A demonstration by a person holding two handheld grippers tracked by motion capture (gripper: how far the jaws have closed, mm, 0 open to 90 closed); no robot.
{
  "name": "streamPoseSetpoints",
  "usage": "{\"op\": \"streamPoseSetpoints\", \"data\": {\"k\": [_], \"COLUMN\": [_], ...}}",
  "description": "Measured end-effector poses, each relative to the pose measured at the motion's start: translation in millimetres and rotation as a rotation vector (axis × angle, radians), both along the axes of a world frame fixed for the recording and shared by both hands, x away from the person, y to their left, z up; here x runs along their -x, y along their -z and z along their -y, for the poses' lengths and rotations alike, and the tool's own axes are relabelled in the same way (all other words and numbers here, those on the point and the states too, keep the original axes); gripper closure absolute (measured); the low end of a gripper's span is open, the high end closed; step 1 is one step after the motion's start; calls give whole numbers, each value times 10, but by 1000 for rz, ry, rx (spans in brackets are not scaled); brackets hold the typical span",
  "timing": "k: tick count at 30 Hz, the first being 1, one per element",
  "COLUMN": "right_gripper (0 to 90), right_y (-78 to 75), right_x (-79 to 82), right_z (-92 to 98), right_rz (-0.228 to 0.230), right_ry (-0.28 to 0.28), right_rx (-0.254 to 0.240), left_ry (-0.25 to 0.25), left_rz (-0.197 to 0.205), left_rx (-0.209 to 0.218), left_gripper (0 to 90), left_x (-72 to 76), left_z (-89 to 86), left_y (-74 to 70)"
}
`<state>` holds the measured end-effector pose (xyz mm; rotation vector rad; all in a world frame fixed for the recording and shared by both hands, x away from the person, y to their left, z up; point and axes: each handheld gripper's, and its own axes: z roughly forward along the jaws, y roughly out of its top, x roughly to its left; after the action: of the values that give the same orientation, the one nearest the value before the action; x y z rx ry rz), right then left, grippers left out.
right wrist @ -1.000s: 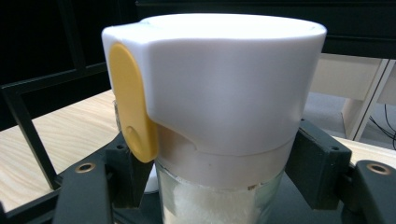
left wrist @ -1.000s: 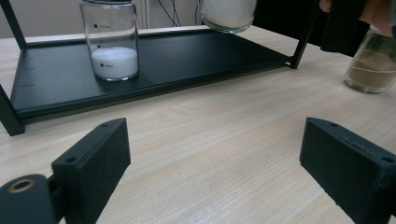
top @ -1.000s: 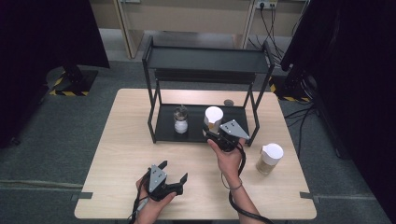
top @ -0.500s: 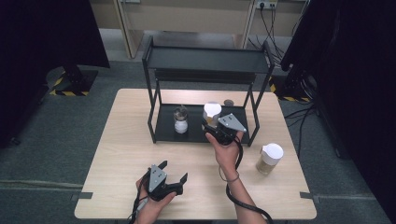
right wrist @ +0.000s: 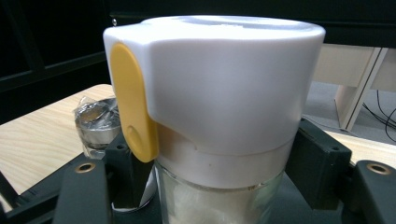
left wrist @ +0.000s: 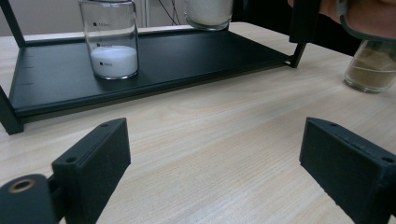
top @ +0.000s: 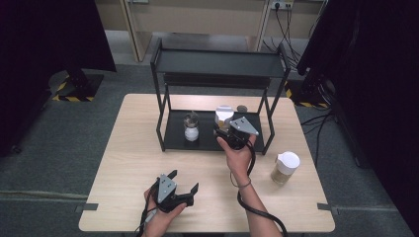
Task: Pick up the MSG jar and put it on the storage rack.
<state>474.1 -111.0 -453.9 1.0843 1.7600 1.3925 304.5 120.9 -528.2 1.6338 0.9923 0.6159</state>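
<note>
Right gripper [top: 226, 129] clamps the white-lidded jar [right wrist: 210, 107] over rack's [top: 217, 140] bottom shelf.

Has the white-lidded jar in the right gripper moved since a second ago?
Yes. The right gripper has carried the white-lidded jar a little farther in under the black rack, up the high view, toward the small dark-lidded jar.

Glass jar with white lid [right wrist: 212, 93], yellow flip tab [right wrist: 133, 102] on lid's side, white powder inside. Upright, clamped at glass body between both black jaws. Seen from above, at lower shelf of black rack [top: 212, 129], right half, just right of a small glass jar with white powder [top: 191, 126].
</note>
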Motion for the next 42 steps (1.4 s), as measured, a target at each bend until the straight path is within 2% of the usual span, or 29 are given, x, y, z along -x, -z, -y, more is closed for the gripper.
{"op": "streamPoseSetpoints", "data": {"k": [28,42], "right_gripper": [308,308], "right_y": [139,233], "right_x": [-292,-369], "right_z": [-143,-167], "right_rz": [-56,-84], "right_ry": [24,37], "right_rx": [23,42], "left_ry": [2,4], "left_rz": [2,3], "left_rx": [-3,-5], "left_gripper": [82,82], "left_x": [2,3], "left_z": [-1,0], "left_y": [0,-1]}}
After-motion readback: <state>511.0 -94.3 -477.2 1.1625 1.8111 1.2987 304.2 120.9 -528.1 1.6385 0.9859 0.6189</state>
